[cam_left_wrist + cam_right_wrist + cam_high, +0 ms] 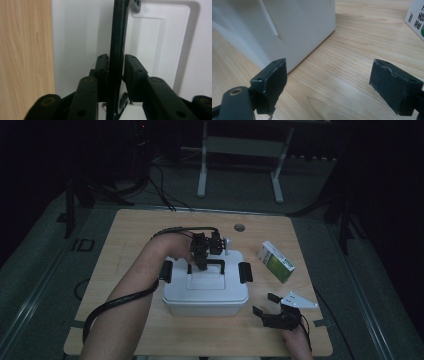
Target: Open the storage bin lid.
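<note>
A: What are the left tongs [202,261] doing?

B: They are clenched on the black handle [117,50] of the white box [205,292]. In the left gripper view the thin black bar runs between the two jaws, and both pads press on it

A: And where is this handle?

B: On top of the lid [200,287], near the far edge, above a shallow recess in the lid. The box stands in the middle of the tabletop [130,235], with a black latch [245,272] on each short side

A: And the right tongs [266,304]?

B: They are released, the jaws spread wide and nothing between them. They rest low at the near right corner of the box, just beside it but not touching; in the right gripper view the white wall of the box is close behind one jaw

A: Anything else on the tabletop?

B: A green and white carton [276,261] lies to the right of the box, apart from it
</note>
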A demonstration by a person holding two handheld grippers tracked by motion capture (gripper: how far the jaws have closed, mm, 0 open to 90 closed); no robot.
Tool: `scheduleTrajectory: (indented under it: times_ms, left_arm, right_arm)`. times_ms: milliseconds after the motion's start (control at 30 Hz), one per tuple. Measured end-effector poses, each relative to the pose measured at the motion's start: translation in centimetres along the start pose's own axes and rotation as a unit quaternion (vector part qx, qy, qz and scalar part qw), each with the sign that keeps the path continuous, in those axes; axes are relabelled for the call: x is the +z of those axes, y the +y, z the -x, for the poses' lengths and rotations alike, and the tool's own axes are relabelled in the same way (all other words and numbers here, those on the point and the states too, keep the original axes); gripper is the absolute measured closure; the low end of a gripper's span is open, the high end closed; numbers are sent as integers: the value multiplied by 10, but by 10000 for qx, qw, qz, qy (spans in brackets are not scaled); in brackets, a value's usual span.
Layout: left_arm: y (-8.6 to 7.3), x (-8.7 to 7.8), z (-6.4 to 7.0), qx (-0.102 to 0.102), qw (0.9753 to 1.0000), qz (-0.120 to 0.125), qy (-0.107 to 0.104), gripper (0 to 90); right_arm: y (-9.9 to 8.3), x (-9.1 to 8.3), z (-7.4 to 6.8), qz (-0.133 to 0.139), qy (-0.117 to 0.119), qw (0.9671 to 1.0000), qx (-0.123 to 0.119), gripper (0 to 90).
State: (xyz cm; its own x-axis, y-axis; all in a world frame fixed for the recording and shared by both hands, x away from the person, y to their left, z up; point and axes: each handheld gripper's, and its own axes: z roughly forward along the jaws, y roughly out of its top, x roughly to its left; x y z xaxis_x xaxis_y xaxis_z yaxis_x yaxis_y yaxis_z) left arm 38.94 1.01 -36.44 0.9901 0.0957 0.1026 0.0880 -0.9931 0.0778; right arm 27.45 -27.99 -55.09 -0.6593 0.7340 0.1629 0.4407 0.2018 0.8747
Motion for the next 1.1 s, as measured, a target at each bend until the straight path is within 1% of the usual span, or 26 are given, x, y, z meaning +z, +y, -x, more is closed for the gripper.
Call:
scheduleTrajectory:
  times_ms: [67, 100, 167, 200, 267, 300, 367, 400, 433, 467, 500, 533, 567, 700, 833, 900, 1033, 1100]
  left_arm:
    - [1, 1, 1, 4, 9999, -119, -50, 794]
    - [2, 1, 2, 69, 9999, -148, -42, 795]
    - [3, 2, 3, 120, 9996, -216, -130, 809]
    - [4, 2, 3, 153, 9995, -238, -132, 813]
    - [5, 1, 3, 164, 9992, -291, -212, 819]
    - [5, 1, 4, 191, 9991, -313, -201, 822]
    - [6, 1, 4, 215, 9989, -325, -257, 826]
    - [6, 1, 4, 239, 9989, -319, -236, 827]
    - [6, 1, 4, 227, 9988, -308, -310, 829]
    - [5, 1, 5, 269, 9987, -289, -331, 835]
    - [5, 1, 5, 273, 9988, -266, -321, 834]
    - [4, 1, 4, 231, 9987, -250, -374, 837]
    - [4, 0, 5, 258, 9988, -236, -353, 838]
    - [4, 0, 5, 191, 9988, -256, -360, 838]
    - [5, -1, 6, 283, 9988, -236, -310, 837]
    - [5, -3, 6, 254, 9989, -242, -321, 838]
    - [6, -7, 6, 270, 9990, -246, -268, 838]
    - [6, -11, 7, 230, 9992, -228, -244, 837]
  right_arm:
    - [0, 0, 0, 0, 6, 10000, 0, 140]
    - [0, 0, 0, -2, 7, 10000, 0, 140]
    - [0, 0, 0, 3, 10, 10000, 7, 140]
    - [0, 0, 0, 1, 7, 10000, 6, 140]
    - [0, 0, 0, 0, 12, 10000, 9, 140]
    - [0, 0, 0, -4, 13, 10000, 7, 140]
    - [0, 0, 1, -10, 15, 10000, 12, 140]
    - [-1, 0, 1, -5, 15, 10000, 23, 140]
    - [0, 0, 1, 1, 18, 10000, 29, 140]
    - [0, 0, 1, 1, 20, 10000, 23, 140]
    - [0, 0, 1, 4, 20, 10000, 25, 140]
    - [0, 0, 1, 4, 20, 10000, 25, 140]
    - [-1, 0, 1, -6, 18, 10000, 31, 140]
    - [0, 0, 1, -12, 16, 10000, 31, 140]
    - [-1, 0, 1, -14, 9, 10000, 42, 140]
    - [-1, 0, 1, -7, 8, 10000, 48, 140]
    - [-1, 0, 1, 0, 21, 10000, 46, 140]
    - [-1, 0, 1, 5, 27, 10000, 51, 140]
